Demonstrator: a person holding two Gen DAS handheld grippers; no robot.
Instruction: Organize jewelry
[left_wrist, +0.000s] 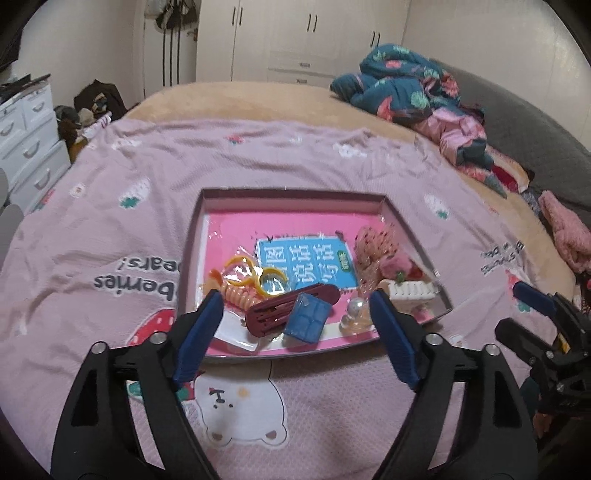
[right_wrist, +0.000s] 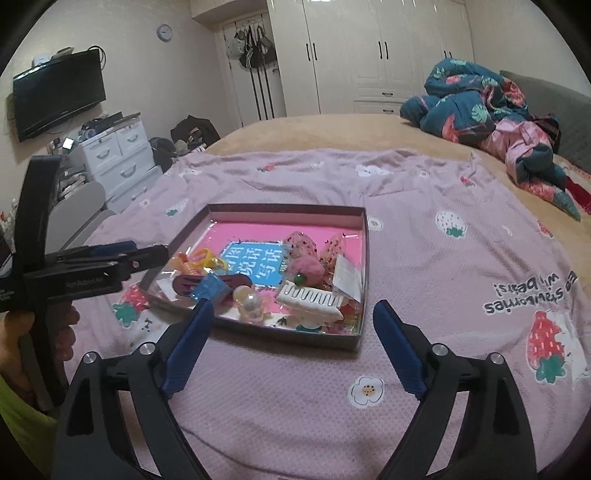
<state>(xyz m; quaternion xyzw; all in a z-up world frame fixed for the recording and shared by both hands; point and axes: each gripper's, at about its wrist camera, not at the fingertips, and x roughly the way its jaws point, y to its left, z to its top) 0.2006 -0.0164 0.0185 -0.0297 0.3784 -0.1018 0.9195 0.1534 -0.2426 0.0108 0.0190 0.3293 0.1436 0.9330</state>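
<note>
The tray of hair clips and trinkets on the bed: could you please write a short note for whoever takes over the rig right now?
Left tongs: open, empty, hovering at the near edge of the tray.
Right tongs: open, empty, above the bedspread in front of the tray.
In the tray: dark red hair clip, blue box, white claw clip, yellow rings, pearl piece, pink pompom.
Done: every piece in view lies in the tray.
Left: pieces lie jumbled and overlapping; sort them if needed.
</note>
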